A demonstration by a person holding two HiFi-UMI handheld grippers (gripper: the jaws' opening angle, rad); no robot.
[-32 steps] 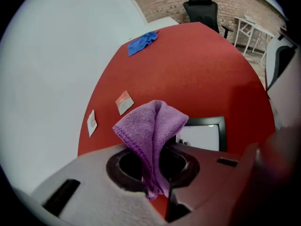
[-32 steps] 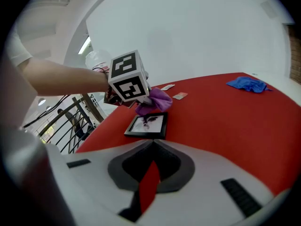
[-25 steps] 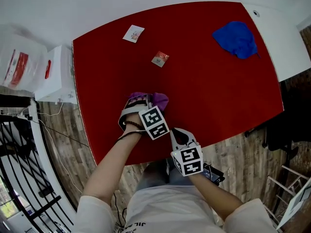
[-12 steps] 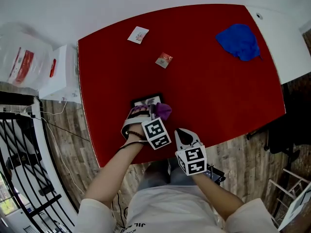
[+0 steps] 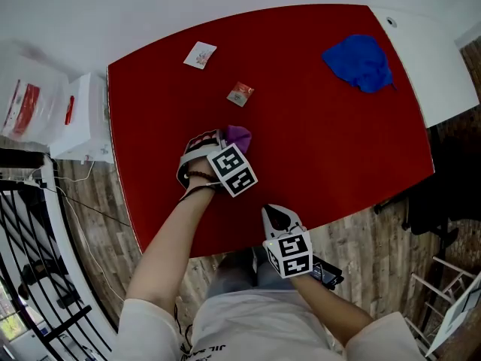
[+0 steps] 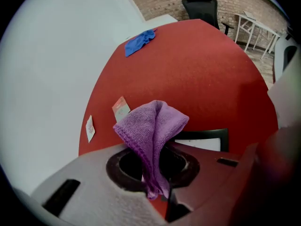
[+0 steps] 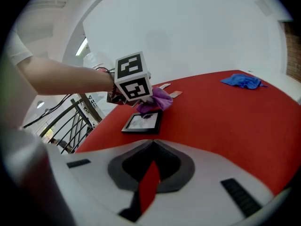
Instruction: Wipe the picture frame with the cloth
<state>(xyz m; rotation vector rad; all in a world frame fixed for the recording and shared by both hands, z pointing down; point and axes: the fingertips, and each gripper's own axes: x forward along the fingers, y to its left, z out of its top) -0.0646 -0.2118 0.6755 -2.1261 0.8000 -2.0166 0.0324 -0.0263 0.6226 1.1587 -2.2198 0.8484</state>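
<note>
Two tongs in use. Left tongs (image 6: 157, 175): jaws pinched tight on a purple cloth (image 6: 153, 126), held by its lower end; the rest stands up in a loose fold beyond the tips. Right tongs (image 7: 151, 147): jaws drawn together, nothing held; only a thin red sliver of table shows through between them.

Head view: left tongs (image 5: 213, 143) are over the near-left part of the red table (image 5: 323, 141), cloth (image 5: 238, 135) at the tip. Right tongs (image 5: 278, 218) are at the near edge of the table, apart from the left.

Picture frame (image 7: 143, 122): black rim, lying flat on the table, directly below the left tongs and the cloth. From the right gripper view the cloth hangs over the frame's far end; contact cannot be confirmed. Left gripper view shows the frame (image 6: 202, 140) just past the cloth.

Elsewhere on the table: blue cloth (image 5: 359, 61) at the far right, well apart; white card (image 5: 200, 54) and small red packet (image 5: 240, 94) at the far left.
</note>
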